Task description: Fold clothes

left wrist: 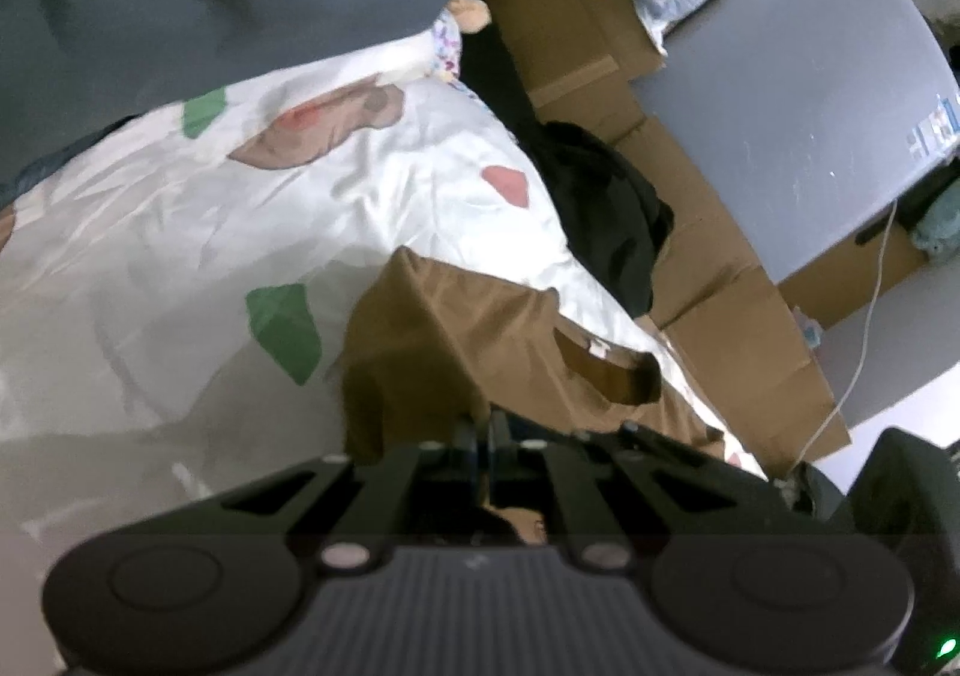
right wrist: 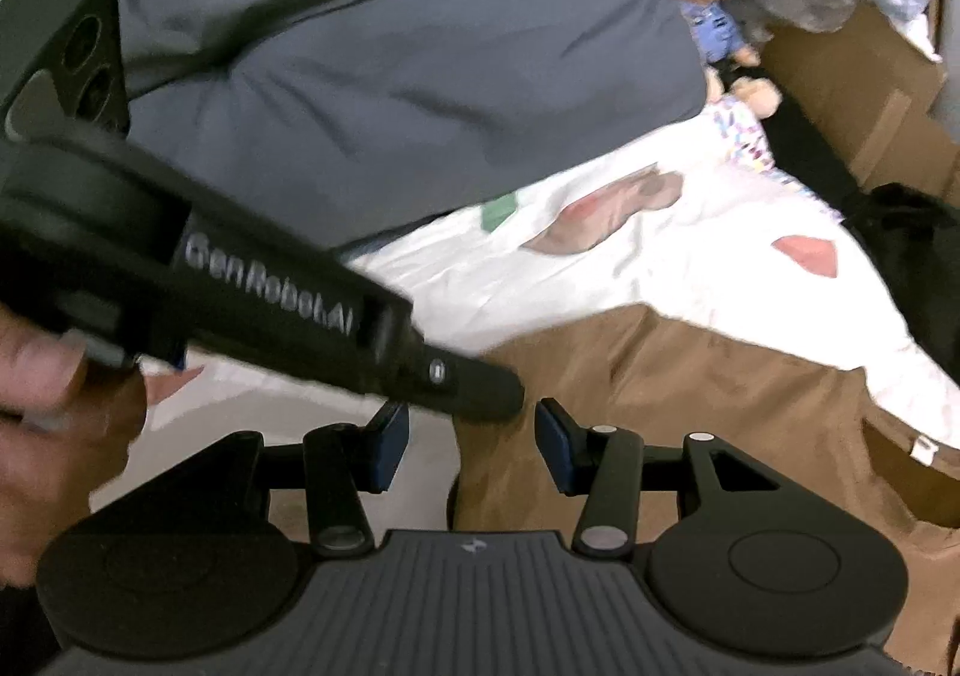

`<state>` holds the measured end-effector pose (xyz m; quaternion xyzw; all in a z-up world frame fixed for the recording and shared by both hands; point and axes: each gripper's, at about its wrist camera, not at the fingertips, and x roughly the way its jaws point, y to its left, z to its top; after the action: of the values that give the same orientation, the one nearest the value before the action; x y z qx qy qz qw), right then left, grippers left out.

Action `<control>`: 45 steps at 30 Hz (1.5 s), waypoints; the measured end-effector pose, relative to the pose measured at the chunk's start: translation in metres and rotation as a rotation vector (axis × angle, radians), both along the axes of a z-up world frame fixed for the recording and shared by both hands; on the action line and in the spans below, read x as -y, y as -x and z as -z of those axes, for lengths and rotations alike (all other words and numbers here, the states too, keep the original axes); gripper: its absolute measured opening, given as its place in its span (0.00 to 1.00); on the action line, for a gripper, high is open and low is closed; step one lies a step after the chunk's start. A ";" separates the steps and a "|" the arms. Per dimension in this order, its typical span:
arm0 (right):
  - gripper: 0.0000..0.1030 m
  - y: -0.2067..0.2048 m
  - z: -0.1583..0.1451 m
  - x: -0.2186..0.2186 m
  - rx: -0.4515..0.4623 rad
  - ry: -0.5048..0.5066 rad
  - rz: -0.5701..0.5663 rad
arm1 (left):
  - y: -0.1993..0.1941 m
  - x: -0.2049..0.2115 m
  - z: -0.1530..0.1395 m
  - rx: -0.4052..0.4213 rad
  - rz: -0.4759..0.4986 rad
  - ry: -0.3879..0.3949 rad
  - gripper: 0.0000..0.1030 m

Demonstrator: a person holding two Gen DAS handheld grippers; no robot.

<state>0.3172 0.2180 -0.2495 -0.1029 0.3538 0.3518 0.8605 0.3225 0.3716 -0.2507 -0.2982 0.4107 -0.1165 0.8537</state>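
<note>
While left tongs [left wrist: 483, 424] pinch shirt [left wrist: 480, 328], right tongs [right wrist: 474, 436] agape

Your grippers are matte black plastic with ribbed housings and silver pivot screws; the right gripper [right wrist: 474, 439] has blue pads [right wrist: 555, 436], the left gripper [right wrist: 480, 388] white "GenRobot.AI" lettering.
</note>
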 end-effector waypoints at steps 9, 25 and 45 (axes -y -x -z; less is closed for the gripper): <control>0.03 -0.017 0.009 0.025 -0.039 -0.053 0.083 | -0.029 0.015 -0.018 0.014 0.046 -0.115 0.44; 0.03 -0.036 0.017 0.065 -0.110 -0.100 0.087 | -0.143 0.041 0.032 -0.139 -0.007 -0.322 0.53; 0.03 -0.069 0.024 0.108 -0.137 -0.091 0.142 | -0.199 0.041 0.072 -0.271 -0.074 -0.384 0.14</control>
<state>0.3860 0.1096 -0.2737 -0.0140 0.4016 0.3119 0.8609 0.5217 0.3310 -0.3231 -0.1580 0.5251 0.0362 0.8355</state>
